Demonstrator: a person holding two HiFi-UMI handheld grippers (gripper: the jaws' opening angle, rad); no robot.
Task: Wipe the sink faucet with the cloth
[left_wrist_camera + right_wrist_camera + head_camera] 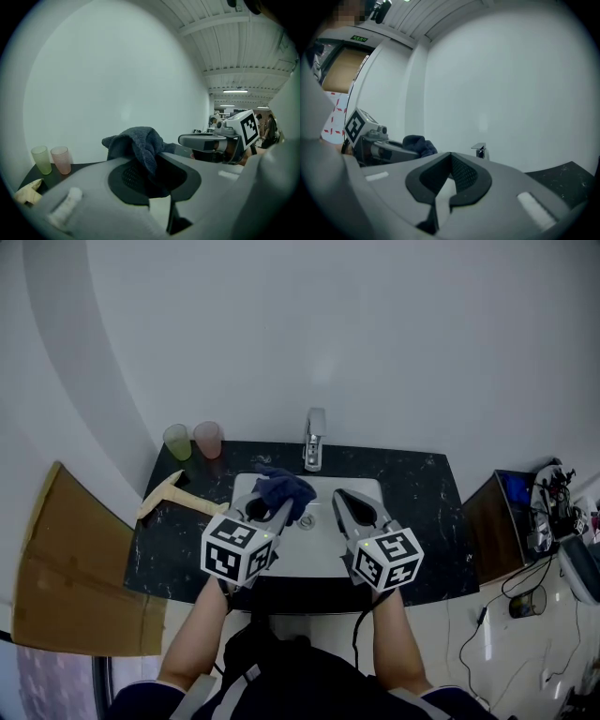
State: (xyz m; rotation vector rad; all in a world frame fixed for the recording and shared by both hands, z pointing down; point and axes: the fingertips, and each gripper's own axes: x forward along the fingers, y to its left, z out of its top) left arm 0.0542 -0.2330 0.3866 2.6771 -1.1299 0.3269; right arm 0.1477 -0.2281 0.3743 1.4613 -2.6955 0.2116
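While the left gripper (277, 509) pinches the dark blue cloth (284, 489) in a bunched wad over the white sink (319, 557), the faucet (314, 439) stands upright at the basin's back rim, its spout pointing toward the person. The cloth hangs near it, slightly left. The right gripper (343, 499) hovers beside, jaws pressed together on nothing. A green cup (177, 441), a pink cup (207, 439) and a wooden hammer-shaped tool (173, 498) sit left on the black speckled counter (422, 512), below a plain white wall (356, 324).
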